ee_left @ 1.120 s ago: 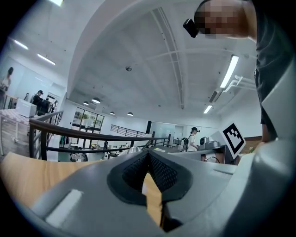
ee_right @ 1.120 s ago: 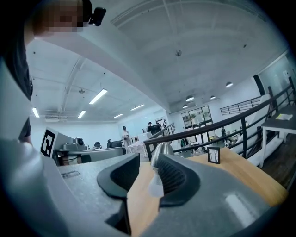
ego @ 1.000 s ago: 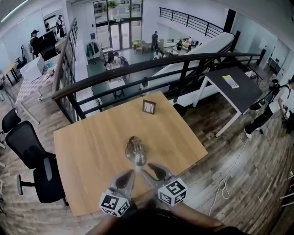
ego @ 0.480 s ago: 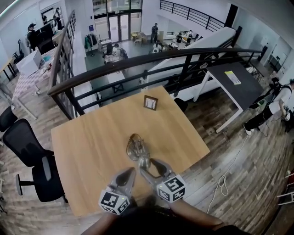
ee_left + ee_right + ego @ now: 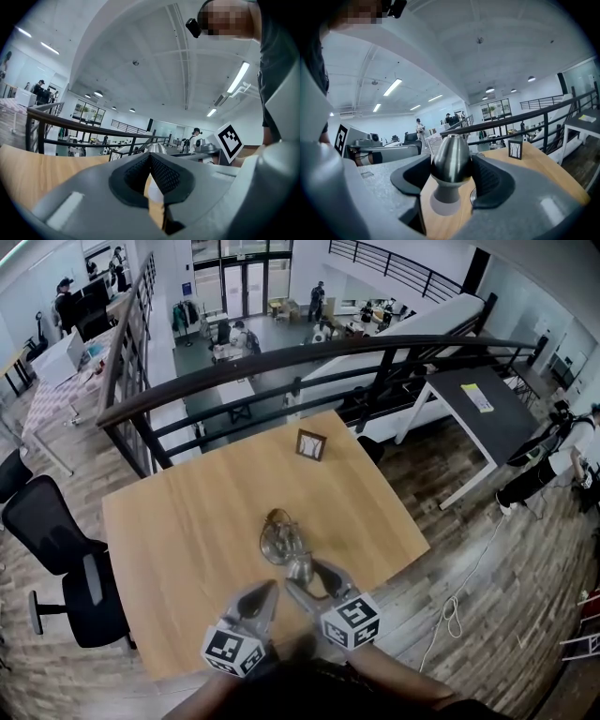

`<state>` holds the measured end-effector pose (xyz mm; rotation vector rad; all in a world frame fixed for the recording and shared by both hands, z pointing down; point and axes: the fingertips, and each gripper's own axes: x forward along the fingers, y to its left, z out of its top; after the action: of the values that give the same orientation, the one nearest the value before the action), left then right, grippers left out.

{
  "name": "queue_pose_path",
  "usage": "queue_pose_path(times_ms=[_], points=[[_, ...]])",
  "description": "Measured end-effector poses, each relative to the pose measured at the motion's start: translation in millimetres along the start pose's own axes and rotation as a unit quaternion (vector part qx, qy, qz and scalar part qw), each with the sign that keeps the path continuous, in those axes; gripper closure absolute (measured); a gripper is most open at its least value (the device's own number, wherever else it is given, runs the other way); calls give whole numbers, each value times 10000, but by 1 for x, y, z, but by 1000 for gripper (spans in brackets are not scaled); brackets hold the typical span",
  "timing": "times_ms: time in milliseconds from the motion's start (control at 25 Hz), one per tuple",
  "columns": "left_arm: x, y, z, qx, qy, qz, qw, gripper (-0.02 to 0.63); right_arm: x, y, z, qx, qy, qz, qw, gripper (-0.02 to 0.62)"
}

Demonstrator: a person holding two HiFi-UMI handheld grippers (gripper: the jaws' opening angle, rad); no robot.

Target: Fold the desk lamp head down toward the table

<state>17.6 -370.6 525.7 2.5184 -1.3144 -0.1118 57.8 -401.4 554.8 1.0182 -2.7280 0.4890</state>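
A small metal desk lamp stands near the front of the wooden table (image 5: 178, 531). Its round base (image 5: 277, 540) sits just beyond its silver bulb-shaped head (image 5: 299, 568), which is down low. My right gripper (image 5: 307, 577) has that head (image 5: 450, 159) between its jaws. The jaws have just been opening and now stand wide, so the right gripper (image 5: 451, 172) is open around the head. My left gripper (image 5: 266, 591) is just left of the lamp head with its pads (image 5: 161, 173) meeting on nothing. The left gripper (image 5: 150, 157) points level across the table.
A small framed picture (image 5: 310, 444) stands at the table's far edge, also seen as the picture (image 5: 515, 149) in the right gripper view. A dark railing (image 5: 281, 371) runs behind the table. Black office chairs (image 5: 47, 531) stand left, and a dark desk (image 5: 478, 413) is at right.
The right gripper's jaws have spread wider around the lamp head. Both grippers and the lamp head have shifted a little to the right and lower.
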Motion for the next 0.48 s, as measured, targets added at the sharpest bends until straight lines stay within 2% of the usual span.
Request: queue_pose_path(times_ms=[480], points=[[-10,5,-5,-83,-29,115,9999,604,0,-2,-2,-82,52,66,9999,331]])
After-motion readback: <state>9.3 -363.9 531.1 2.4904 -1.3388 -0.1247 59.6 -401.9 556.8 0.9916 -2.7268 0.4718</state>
